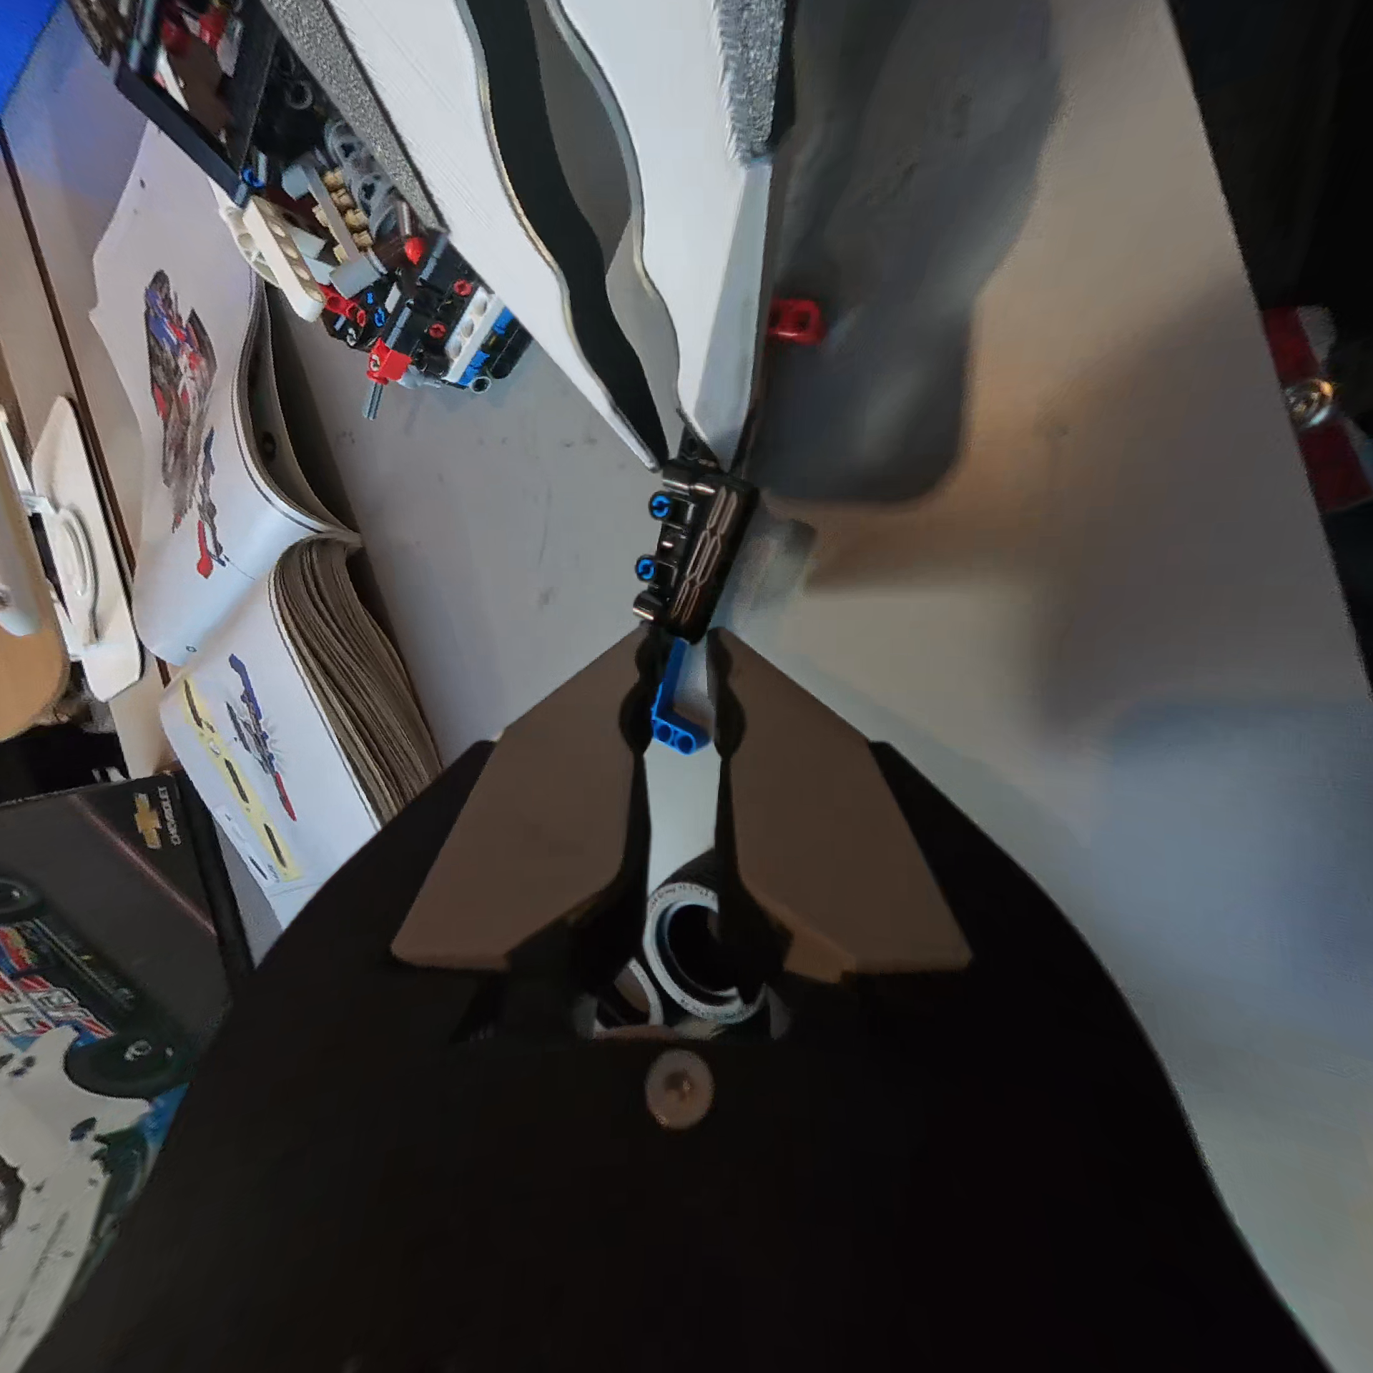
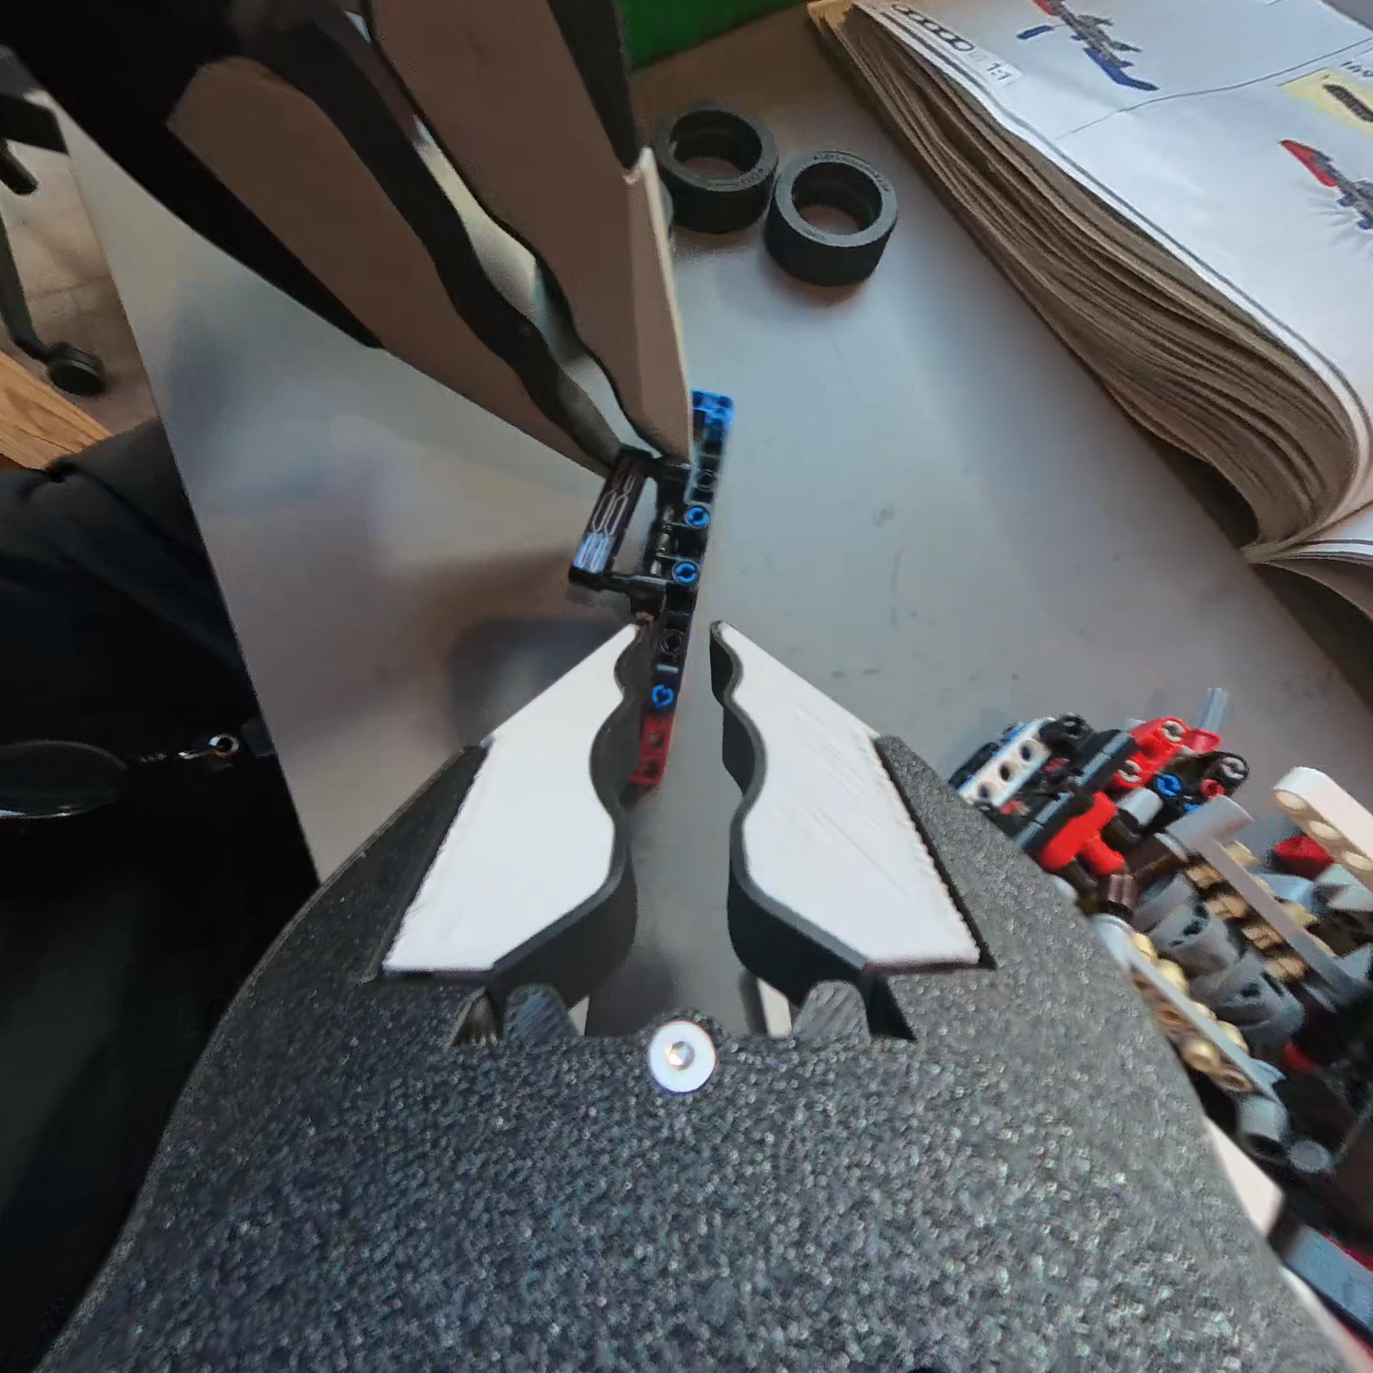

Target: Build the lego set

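Observation:
A black Lego beam assembly (image 1: 698, 550) with blue pins, a printed black panel, a blue end and a red end is held in the air between both grippers. My left gripper (image 1: 676, 635), with tan fingers, is shut on its blue end. In the right wrist view the assembly (image 2: 680, 542) runs from the left gripper (image 2: 654, 453) down between my white fingers. My right gripper (image 2: 674, 631) is open around the red end; the beam lies against the left finger, with a gap to the other. The right gripper also shows in the left wrist view (image 1: 687, 453).
A partly built car chassis (image 2: 1114, 832) lies on the grey table at right, also in the left wrist view (image 1: 416, 312). The open instruction book (image 2: 1114, 223) lies beyond it. Two black tyres (image 2: 717, 167) stand behind the grippers. The set's box (image 1: 89, 929) lies at left. There is about 4 cm between the tips of the two grippers.

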